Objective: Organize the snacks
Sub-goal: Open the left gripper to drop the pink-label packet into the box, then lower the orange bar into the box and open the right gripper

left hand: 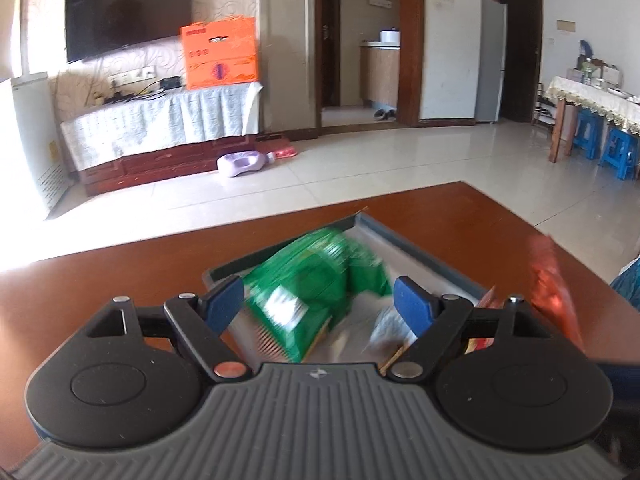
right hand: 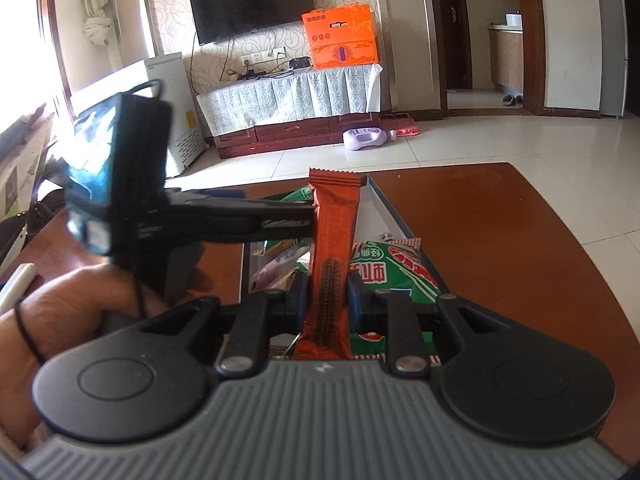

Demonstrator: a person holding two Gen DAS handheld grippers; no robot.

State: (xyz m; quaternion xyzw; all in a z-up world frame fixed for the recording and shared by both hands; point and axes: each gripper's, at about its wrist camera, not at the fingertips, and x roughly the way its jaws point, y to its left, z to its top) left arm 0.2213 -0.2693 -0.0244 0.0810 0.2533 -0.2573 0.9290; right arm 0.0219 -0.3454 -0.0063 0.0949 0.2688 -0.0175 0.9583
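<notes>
Orange snack bar (right hand: 334, 256): upright, pinched between the jaws of my right gripper (right hand: 328, 294), above the grey tray (left hand: 432, 252) near the desk's (left hand: 460, 216) far edge. Green snack packets (left hand: 316, 276) lie in the tray. My left gripper (left hand: 319, 300): jaws spread, hovering over them.

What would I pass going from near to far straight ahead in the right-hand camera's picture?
The right gripper clamping an orange snack bar → green packets in the tray → brown table → tiled floor → purple bottle → TV cabinet → TV.
</notes>
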